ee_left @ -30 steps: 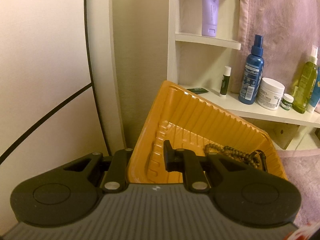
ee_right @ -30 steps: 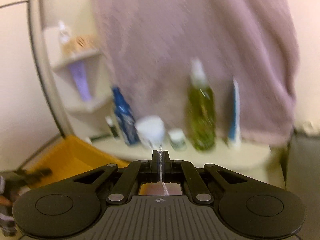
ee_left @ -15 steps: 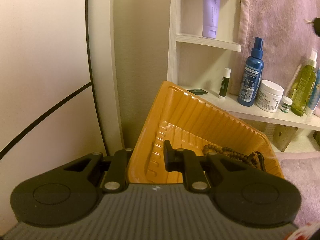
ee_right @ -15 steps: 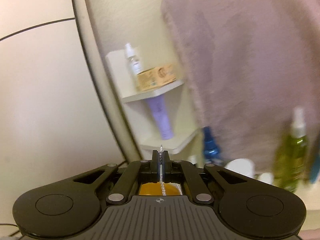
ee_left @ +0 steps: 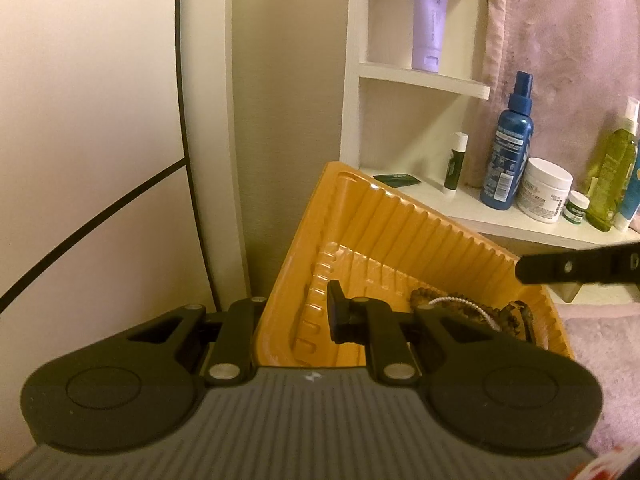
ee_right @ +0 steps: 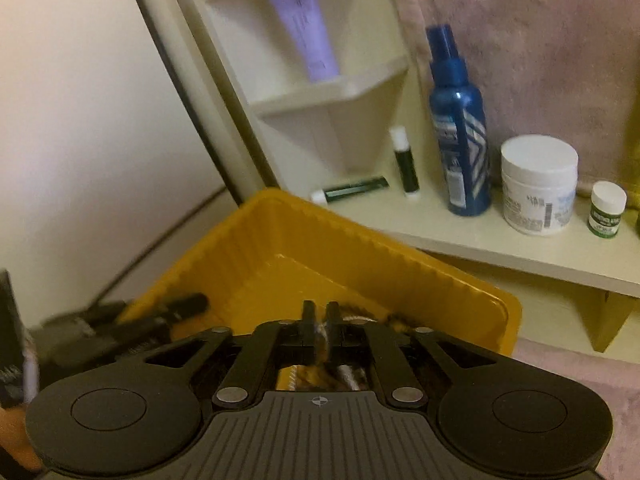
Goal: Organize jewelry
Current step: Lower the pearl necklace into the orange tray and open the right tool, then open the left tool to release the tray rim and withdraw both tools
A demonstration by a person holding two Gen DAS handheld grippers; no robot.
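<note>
Left wrist: chain (ee_left: pixel 460 307) lengthwise (rightward, downward)

We are looking at a home bathroom or dressing corner: a white corner shelf (ee_left: pixel 424 72) holds a lilac tube (ee_left: pixel 429 16), with a blue spray bottle (ee_right: pixel 460 120), a white lidded jar (ee_right: pixel 538 184) and a pink towel (ee_right: pixel 540 48) hanging behind them.

yellow trays (ee_right: pixel 280 236): 1 | purple tubes (ee_right: pixel 302 24): 1 | blue spray bottles (ee_right: pixel 460 120): 1 | white jars (ee_right: pixel 538 184): 1 | small green-labelled pots (ee_right: pixel 607 210): 1 | lip balm sticks — 1 upright (ee_right: pixel 405 164), 1 lying (ee_right: pixel 352 191) | green bottles (ee_left: pixel 614 172): 1 | pale chains (ee_left: pixel 460 305): 1 — on dark beads (ee_left: pixel 516 320)
</note>
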